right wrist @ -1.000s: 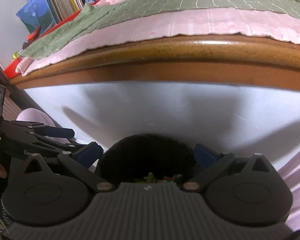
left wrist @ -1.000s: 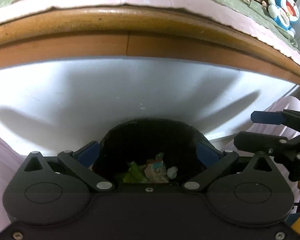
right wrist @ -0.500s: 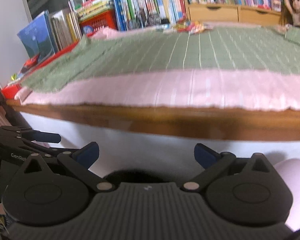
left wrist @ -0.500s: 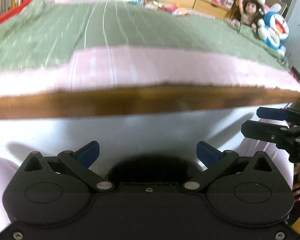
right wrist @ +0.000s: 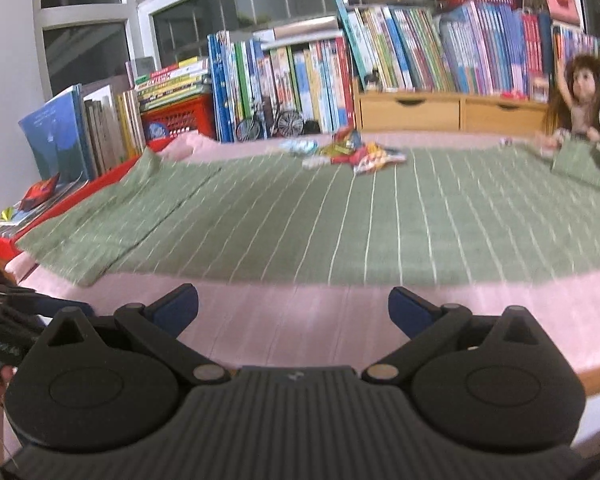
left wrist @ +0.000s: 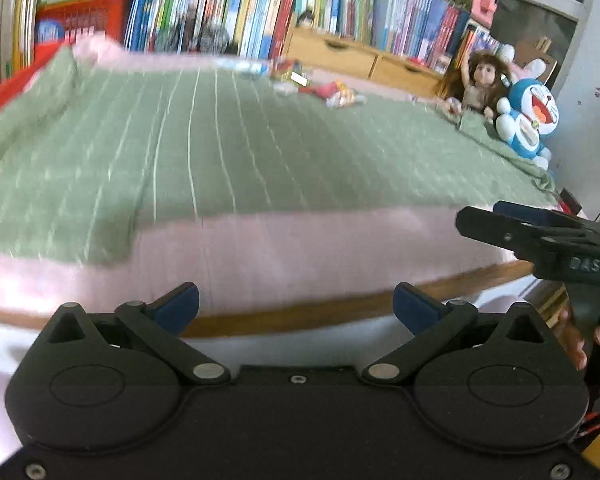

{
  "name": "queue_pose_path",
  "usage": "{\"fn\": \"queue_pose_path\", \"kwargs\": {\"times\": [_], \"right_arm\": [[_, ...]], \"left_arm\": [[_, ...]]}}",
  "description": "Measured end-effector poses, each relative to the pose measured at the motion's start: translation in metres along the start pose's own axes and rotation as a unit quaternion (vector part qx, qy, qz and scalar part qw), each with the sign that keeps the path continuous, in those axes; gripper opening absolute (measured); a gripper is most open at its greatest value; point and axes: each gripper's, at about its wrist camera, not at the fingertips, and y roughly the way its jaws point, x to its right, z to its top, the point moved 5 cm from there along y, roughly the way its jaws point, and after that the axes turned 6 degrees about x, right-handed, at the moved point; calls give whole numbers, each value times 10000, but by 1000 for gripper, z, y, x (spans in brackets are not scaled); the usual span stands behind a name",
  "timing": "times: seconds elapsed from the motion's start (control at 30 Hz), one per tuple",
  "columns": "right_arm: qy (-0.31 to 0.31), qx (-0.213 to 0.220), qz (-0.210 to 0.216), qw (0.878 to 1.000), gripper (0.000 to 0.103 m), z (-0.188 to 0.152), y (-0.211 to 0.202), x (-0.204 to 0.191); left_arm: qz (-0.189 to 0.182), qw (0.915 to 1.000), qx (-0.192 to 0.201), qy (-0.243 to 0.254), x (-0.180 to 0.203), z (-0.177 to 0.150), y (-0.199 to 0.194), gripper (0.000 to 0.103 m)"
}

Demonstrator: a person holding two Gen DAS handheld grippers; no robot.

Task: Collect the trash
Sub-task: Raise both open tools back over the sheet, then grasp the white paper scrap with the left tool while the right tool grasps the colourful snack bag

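Several crumpled colourful wrappers lie in a loose pile at the far side of the bed, on the green striped blanket. The left wrist view shows the same wrappers far ahead. My left gripper is open and empty, level with the bed's near edge. My right gripper is also open and empty above the pink sheet; it shows in the left wrist view at the right. The trash bin is out of view.
A wooden bed frame runs under the pink sheet. A doll and a blue-and-white plush toy sit at the bed's far right corner. Shelves of books, wooden drawers and a red crate stand behind.
Both grippers have risen from above the black bin with trash in it to bed level, now facing across the blanket toward the wrappers. The bin has dropped out of sight.
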Motion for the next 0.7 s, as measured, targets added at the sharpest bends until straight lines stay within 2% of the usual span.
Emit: {"fn": "queue_pose_path", "kwargs": {"times": [0.23,0.37,0.5,0.7], "right_arm": [[1,254,49,9997,103,32,17,5],[-67,413,-1,9991,103,48,25,12],[-147,503,-90,9986,103,67,41,23],[-396,659,-272,9967,103,94,72,38]], "left_arm": [[48,9985,441,322,6,41,1,103],[98,9958,761,497,5,75,11,103],[92,9918,1093,654,3,111,28,103],[-39,9889,1256,792,-1,157,70,103]]}}
